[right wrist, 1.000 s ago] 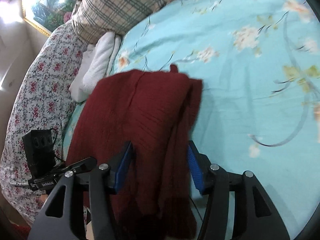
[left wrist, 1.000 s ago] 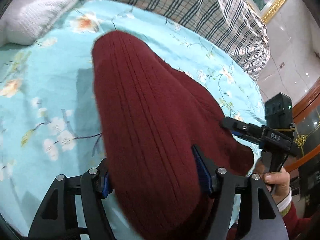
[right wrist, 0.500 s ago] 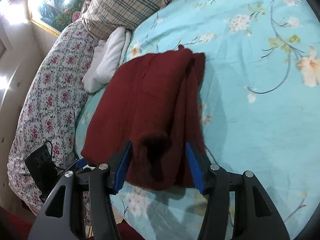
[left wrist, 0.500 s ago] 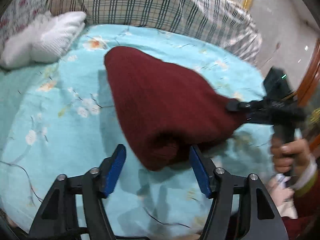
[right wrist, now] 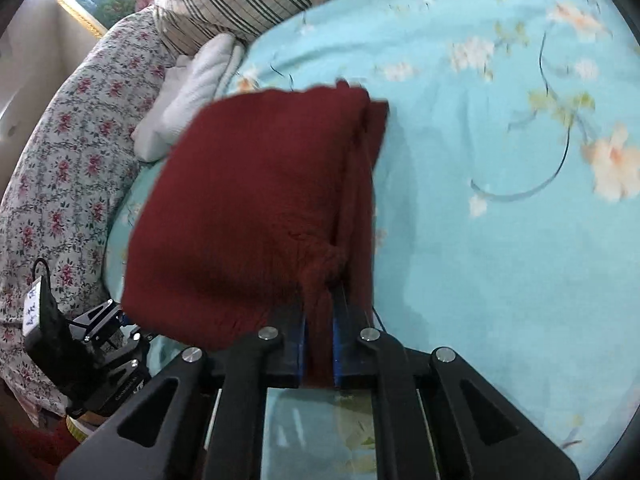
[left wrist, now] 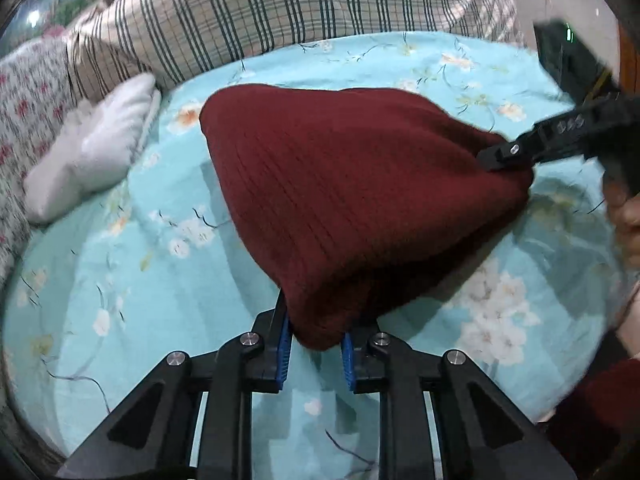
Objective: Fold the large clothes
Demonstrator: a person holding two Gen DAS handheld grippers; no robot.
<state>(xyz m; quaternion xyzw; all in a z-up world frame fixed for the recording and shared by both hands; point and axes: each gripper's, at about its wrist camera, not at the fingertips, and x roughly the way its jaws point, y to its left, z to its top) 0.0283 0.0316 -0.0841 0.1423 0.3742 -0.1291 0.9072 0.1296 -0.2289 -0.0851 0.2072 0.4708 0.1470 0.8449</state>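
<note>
A dark red knit sweater (left wrist: 352, 200) lies folded on the turquoise flowered bed sheet (left wrist: 120, 280). My left gripper (left wrist: 315, 332) is at its near corner; the jaws are closing, and the blue pads press the bunched cloth between them. The right gripper (left wrist: 492, 156) bites the sweater's right corner in this view. In the right wrist view the sweater (right wrist: 256, 200) runs away from my right gripper (right wrist: 319, 320), whose jaws are closing with a fold of knit pinched between the pads. The left gripper (right wrist: 116, 316) shows at the sweater's lower left corner there.
A white folded cloth (left wrist: 88, 160) lies left of the sweater, beside a plaid pillow (left wrist: 280, 12) at the head of the bed. A floral quilt (right wrist: 60, 160) borders the bed's left side. A person's hand (left wrist: 628, 216) holds the right gripper. Bare sheet (right wrist: 500, 260) stretches right.
Both pairs of jaws have narrowed from wide apart onto the sweater's near corners. The left gripper has swung sideways and rolled, so the sweater now lies more crosswise in its view.
</note>
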